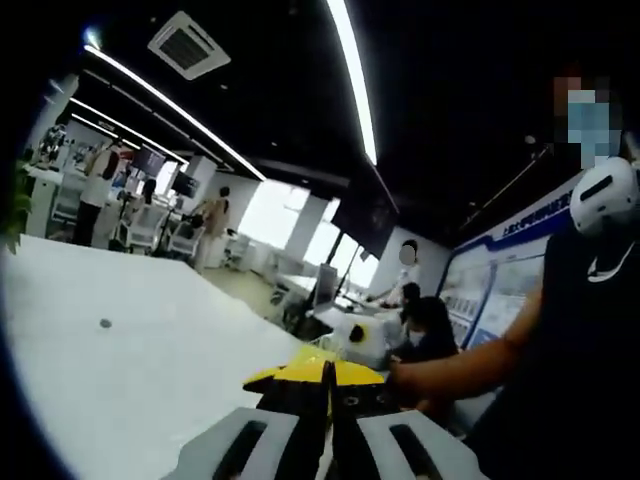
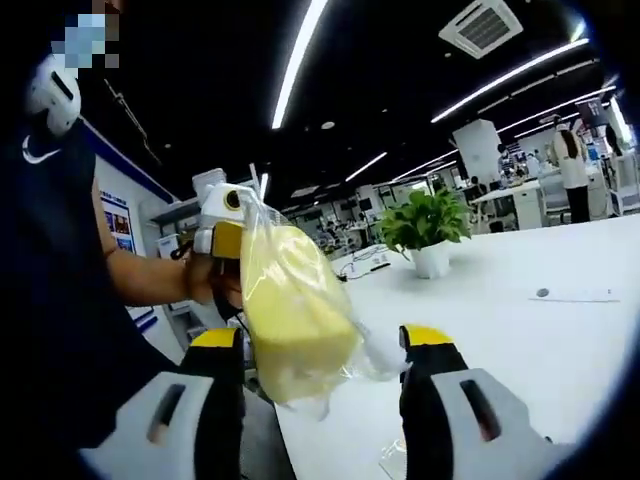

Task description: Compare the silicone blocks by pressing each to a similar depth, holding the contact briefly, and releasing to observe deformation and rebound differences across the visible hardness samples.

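Right gripper view: my right claw [image 2: 325, 375] stands wide, its yellow-tipped jaws flanking a yellow silicone block [image 2: 297, 305] sealed in a clear plastic bag [image 2: 355, 350]. The block hangs in the air between the jaws, above the near edge of the white surface [image 2: 520, 330]. My left claw [image 2: 222, 240] enters from the left and carries the block by its top end. Whether my right jaws already touch the bag I cannot tell. A potted plant [image 2: 425, 230] stands well apart on the surface.

Left gripper view: my left claw [image 1: 327, 405] appears closed on the yellow block [image 1: 315, 375], which shows as a flat wedge just past the jaw tips.

The step in hand, as I judge it, is the squeeze of this sample. To do it well I centre the block's broad faces between the right jaws and close slowly and squarely. I stop at a depth I can repeat on other samples, pause, then open fully. The loose bag may slip or wrinkle, so I press on the block itself, not on slack film. The left hold must be steady.
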Demonstrator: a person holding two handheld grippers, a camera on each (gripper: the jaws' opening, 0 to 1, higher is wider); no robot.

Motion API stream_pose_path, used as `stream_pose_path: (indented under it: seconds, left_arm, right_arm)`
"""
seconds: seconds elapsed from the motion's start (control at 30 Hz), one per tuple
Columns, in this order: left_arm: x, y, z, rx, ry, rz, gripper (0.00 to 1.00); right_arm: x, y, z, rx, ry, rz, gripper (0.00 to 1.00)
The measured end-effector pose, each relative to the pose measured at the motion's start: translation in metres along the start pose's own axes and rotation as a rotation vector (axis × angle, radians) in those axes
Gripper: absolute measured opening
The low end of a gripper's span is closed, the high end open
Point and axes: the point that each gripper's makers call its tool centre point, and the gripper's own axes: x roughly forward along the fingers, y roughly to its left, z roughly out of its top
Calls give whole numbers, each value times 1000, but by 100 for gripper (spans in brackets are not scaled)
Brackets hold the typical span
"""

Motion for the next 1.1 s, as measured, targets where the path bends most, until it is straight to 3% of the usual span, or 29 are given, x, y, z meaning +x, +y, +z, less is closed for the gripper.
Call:
stream_pose_path:
  seconds: [0.23,0.53,1.1]
  left_arm:
    - [-1,-3,3,5,-10,-12,0]
    - [-8,-1,2,9,-10,-7,0]
    - [-23,6,10,15,-30,19,0]
  right_arm:
    - [4,8,5,42,-22,35,52]
    - [6,21,6,46,-34,73,31]
    - [12,30,21,27,-32,94,25]
